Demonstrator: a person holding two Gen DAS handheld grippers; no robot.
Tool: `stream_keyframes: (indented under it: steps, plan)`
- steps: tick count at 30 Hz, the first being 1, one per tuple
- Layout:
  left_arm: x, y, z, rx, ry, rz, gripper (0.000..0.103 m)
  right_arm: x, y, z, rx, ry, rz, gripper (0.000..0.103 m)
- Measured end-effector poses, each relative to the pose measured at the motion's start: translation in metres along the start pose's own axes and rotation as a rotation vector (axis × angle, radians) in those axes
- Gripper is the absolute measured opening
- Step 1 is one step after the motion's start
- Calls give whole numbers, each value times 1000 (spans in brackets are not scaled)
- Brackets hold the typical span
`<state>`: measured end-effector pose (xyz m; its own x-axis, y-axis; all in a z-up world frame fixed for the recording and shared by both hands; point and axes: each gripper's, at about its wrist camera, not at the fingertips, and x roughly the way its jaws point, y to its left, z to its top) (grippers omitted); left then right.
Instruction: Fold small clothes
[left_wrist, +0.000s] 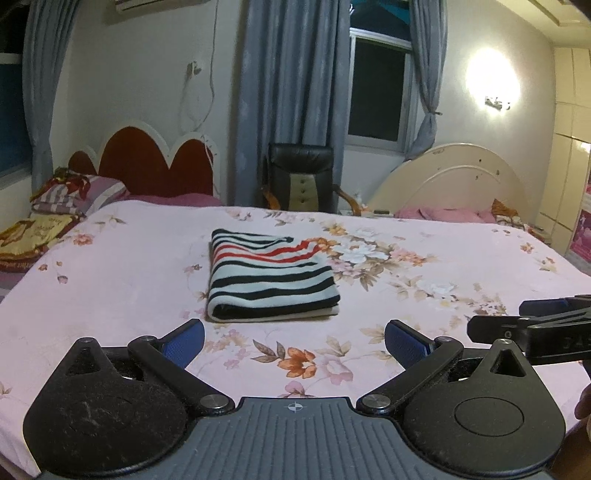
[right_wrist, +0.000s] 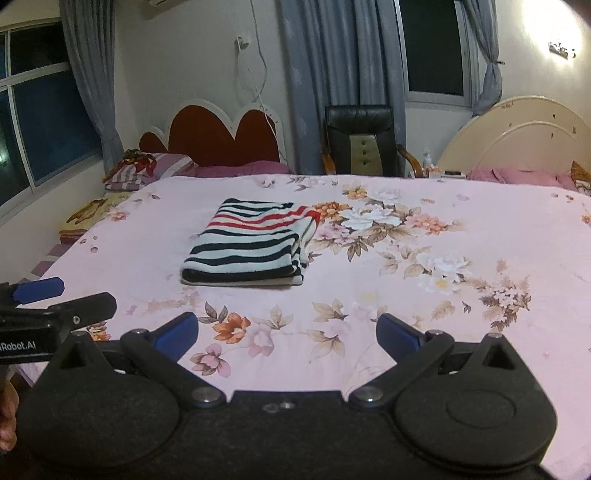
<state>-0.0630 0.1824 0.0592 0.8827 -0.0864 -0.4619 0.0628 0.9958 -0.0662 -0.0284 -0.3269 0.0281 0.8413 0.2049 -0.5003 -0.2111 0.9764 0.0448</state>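
A small striped garment (left_wrist: 267, 275), black and white with a few red bands, lies folded into a neat rectangle on the pink floral bedsheet (left_wrist: 110, 288). The right wrist view shows the same folded garment (right_wrist: 251, 245) left of centre. My left gripper (left_wrist: 294, 341) is open, held back from the garment's near edge with nothing between its blue pads. My right gripper (right_wrist: 287, 334) is open too, and holds nothing. Each gripper shows at the side of the other's view: the right one (left_wrist: 532, 325), the left one (right_wrist: 48, 306).
A red scalloped headboard (left_wrist: 155, 162) and striped pillows (left_wrist: 77, 194) stand at the far left. A black chair (left_wrist: 301, 177) sits behind the bed, with a cream headboard (left_wrist: 450, 181) at the far right. Grey curtains and dark windows line the wall.
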Motion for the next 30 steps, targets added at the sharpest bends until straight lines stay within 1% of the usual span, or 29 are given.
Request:
stream_keyframes:
  steps: [13,30]
  plan:
    - [-10,-6,6,18,-24,-14,103,-13,0,3,9,-39,-18,102]
    - [-16,2,8,15,-26,-4,103,-10,10,5,-7,-42,-10,102]
